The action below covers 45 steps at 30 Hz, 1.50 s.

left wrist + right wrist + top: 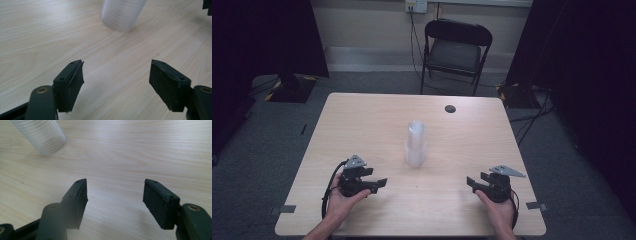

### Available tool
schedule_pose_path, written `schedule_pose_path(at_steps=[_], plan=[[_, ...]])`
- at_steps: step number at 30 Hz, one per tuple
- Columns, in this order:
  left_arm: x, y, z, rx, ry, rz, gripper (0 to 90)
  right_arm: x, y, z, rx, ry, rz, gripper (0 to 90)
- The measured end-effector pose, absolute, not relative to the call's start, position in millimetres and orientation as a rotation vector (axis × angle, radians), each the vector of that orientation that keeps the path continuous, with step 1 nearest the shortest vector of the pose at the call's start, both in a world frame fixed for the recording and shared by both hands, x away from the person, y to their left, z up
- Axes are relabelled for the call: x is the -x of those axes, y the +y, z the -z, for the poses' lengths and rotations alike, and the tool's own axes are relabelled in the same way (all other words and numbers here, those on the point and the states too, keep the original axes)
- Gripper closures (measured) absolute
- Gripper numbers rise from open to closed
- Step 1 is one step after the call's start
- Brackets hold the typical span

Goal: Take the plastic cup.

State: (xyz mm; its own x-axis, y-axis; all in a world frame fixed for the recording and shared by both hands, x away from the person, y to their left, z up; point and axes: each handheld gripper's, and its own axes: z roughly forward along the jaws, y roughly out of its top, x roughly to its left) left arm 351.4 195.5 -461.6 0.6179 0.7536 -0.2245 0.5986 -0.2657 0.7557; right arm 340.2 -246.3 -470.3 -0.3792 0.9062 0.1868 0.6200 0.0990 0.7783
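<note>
From the high view I had the whole surface (362, 120) in front of me: a pale wooden top with the stack of clear cups (415, 143) standing upright near its middle. The left gripper (382, 183) rested low on the near left part of the surface, held in my left hand (343, 200), its tip pointing toward the centre. The right gripper (471, 182) sat opposite on the near right, in my right hand (498, 207), also pointing inward. The stack stood between the 2 grippers and farther from me, well apart from both.

That view also gave me what the gripper cameras did not: a small dark round spot (450, 108) near the far edge of the surface, a black folding chair (455, 50) behind it, and grey carpet around.

The left gripper view showed the left gripper (116, 75) with its 2 jaws standing apart over bare wood, nothing between them. The ribbed base of the stack of clear cups (122, 13) was ahead at the top of the frame, and a dark corner of the right gripper (207, 6) sat at the upper right edge.

The right gripper view showed the right gripper (115, 196) with its jaws likewise apart and nothing in them. There the stack of clear cups (41, 135) lay toward the upper left, leaning across the frame, its ribbing fine and blurred.
</note>
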Motion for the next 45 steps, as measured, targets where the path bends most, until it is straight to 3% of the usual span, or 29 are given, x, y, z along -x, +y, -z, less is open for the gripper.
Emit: schedule_pose_path(at_steps=[20, 31, 45], plan=[[-351.5, 187.8, 444.0, -1.900, 0.986, -0.179, 26.3, -334.6, -238.9, 465.1, -1.424, 2.058, -1.200, 38.8], [-357.0, 173.8, 421.3, -1.861, 0.927, -0.281, 26.9, -329.8, -237.4, 464.0, -1.426, 2.066, -1.218, 38.7], [-369.9, 159.2, 397.7, -1.834, 0.865, -0.292, 22.2, -320.5, -227.7, 461.3, -1.348, 2.109, -1.177, 36.0]])
